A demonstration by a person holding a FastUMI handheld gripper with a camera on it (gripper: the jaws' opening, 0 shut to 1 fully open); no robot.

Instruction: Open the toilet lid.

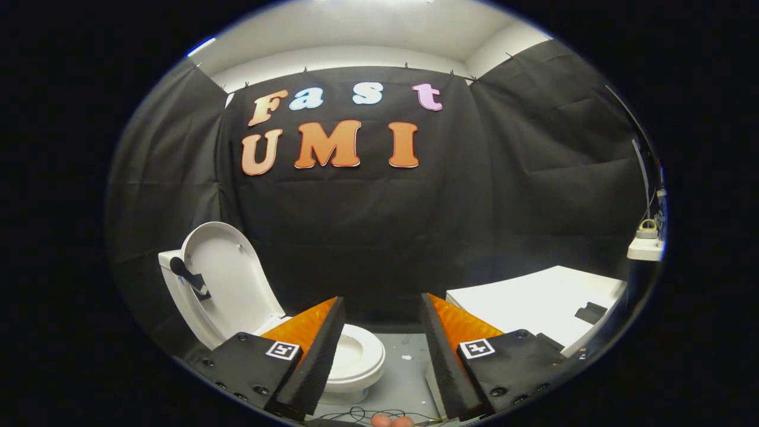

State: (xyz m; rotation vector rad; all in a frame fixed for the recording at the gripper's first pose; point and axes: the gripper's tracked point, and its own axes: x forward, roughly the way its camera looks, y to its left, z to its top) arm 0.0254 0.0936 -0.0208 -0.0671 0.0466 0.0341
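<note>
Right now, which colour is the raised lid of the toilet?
White. The raised toilet lid shows best in the gripper view, beyond the open tool, which holds nothing.

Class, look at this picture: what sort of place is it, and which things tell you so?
Probably a mock bathroom set up in a test booth. A toilet with its lid raised stands before a black cloth wall, beside a white table. The gripper fingers are open, holding nothing.

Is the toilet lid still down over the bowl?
No, the toilet lid stands upright against the tank, the seat lies uncovered, and the open fingers touch nothing.
</note>
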